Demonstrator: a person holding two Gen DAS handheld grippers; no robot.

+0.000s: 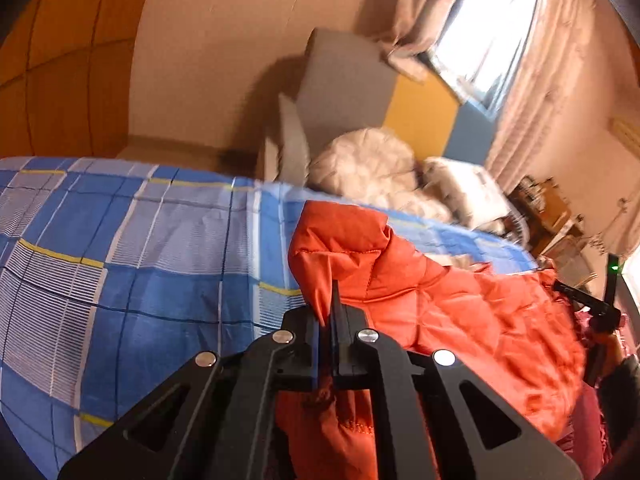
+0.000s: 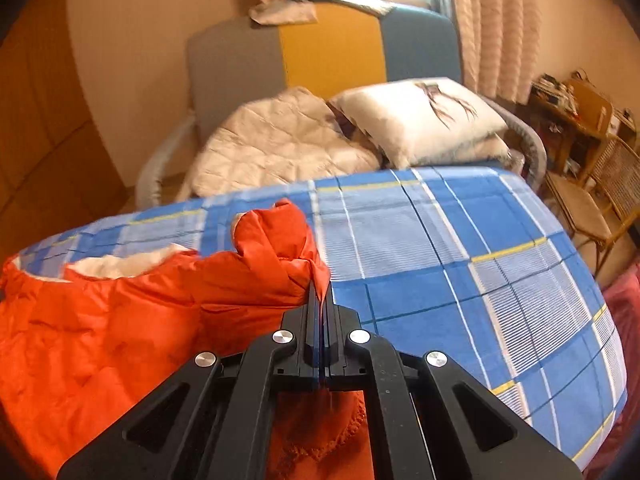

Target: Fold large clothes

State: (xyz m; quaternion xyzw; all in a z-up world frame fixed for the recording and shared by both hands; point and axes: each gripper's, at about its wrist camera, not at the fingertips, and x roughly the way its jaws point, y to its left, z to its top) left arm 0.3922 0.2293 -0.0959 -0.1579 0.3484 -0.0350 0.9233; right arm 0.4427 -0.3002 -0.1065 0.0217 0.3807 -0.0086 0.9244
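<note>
An orange puffer jacket [image 1: 460, 300] lies on a bed with a blue checked sheet [image 1: 140, 260]. My left gripper [image 1: 333, 304] is shut on a pinched edge of the jacket, which bunches up just ahead of the fingers. In the right wrist view the jacket [image 2: 120, 320] spreads to the left, its white lining showing. My right gripper [image 2: 320, 300] is shut on another bunched edge of it. The right gripper also shows at the far right of the left wrist view [image 1: 592, 308].
The blue checked sheet [image 2: 460, 260] covers the bed to the right. Behind it stands an armchair [image 2: 320, 52] with a white quilt [image 2: 280, 144] and pillow [image 2: 420, 116]. A wicker chair [image 2: 600, 192] and cluttered shelf [image 2: 572, 100] stand at right, by curtains [image 2: 496, 20].
</note>
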